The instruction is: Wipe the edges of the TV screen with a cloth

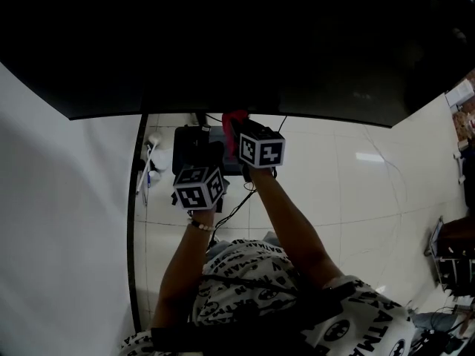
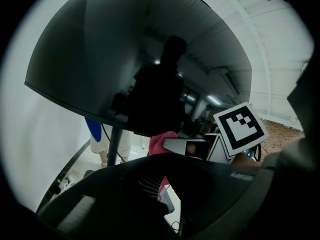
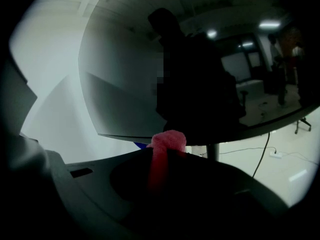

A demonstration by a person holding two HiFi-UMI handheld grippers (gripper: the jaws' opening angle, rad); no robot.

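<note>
The dark TV screen (image 1: 237, 43) fills the top of the head view; its lower edge (image 1: 223, 115) curves across just above both grippers. My right gripper (image 1: 234, 128) is shut on a pink cloth (image 1: 234, 116), and the cloth bunch (image 3: 169, 140) sits right at the screen's lower edge (image 3: 125, 136). My left gripper (image 1: 199, 145) is held just left of and below it, carrying nothing. From the left gripper view the cloth (image 2: 160, 143) and the right gripper's marker cube (image 2: 241, 129) show under the screen. The left jaws (image 2: 155, 181) are dark and blend together.
The TV's stand pole (image 2: 114, 146) drops to a black base (image 1: 185, 154) on the tiled floor. Cables (image 1: 236, 205) trail from it. A white wall (image 1: 67, 199) with a dark skirting strip (image 1: 133, 228) runs along the left. Someone's legs (image 2: 97, 139) stand behind the TV.
</note>
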